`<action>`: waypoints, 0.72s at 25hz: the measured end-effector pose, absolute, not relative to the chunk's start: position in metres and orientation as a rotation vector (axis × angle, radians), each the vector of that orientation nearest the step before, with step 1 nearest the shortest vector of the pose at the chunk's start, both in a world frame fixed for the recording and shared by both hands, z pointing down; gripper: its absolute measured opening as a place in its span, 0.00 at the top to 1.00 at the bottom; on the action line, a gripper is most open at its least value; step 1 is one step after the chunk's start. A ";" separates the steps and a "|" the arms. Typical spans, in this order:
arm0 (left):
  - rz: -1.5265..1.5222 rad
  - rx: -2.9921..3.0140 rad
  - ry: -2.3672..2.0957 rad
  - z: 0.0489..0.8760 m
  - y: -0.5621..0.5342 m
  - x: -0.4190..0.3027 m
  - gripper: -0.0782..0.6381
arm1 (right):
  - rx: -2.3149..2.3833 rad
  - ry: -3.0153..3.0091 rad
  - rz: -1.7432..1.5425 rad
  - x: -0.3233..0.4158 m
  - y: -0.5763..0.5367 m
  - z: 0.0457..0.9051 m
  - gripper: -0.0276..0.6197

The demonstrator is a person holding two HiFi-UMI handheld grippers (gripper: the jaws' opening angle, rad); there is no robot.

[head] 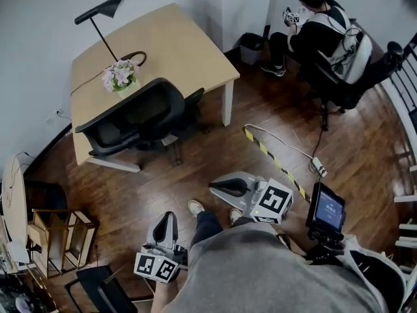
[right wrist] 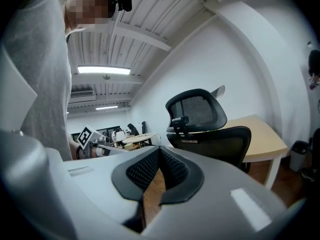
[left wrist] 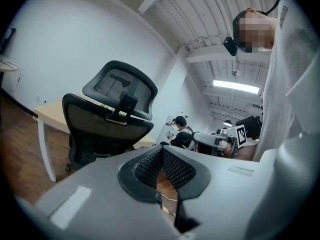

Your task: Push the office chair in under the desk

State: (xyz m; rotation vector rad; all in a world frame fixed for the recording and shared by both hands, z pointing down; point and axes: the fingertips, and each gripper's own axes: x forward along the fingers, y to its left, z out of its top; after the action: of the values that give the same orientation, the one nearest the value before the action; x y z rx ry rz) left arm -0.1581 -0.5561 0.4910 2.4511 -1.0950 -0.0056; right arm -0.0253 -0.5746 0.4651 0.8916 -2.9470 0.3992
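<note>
The black mesh-back office chair (head: 140,116) stands at the near side of the light wooden desk (head: 163,44), its back towards me and its seat partly under the top. My left gripper (head: 168,216) is low in the head view, shut and empty, a good stretch of floor short of the chair. My right gripper (head: 212,186) is beside it, pointing left, also shut on nothing. The left gripper view has the chair (left wrist: 112,119) ahead of the closed jaws (left wrist: 161,151). In the right gripper view the chair (right wrist: 205,129) and desk (right wrist: 262,136) are beyond the closed jaws (right wrist: 160,151).
A flower pot (head: 119,75) and a black lamp (head: 101,15) are on the desk. A person sits in a chair at the back right (head: 319,31), near a bin (head: 251,47). A yellow-black cable strip (head: 273,162) crosses the floor. Wooden shelving (head: 62,237) stands at the left.
</note>
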 end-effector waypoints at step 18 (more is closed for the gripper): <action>0.016 2.498 -1.052 0.490 -0.547 -0.161 0.89 | 0.993 -2.901 0.400 -0.031 -0.542 0.468 0.95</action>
State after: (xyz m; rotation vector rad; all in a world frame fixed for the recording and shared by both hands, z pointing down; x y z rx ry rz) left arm -0.1614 -0.5474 0.4898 2.4985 -1.0516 0.0161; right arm -0.0308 -0.5422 0.4684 0.9930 -2.9007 0.3999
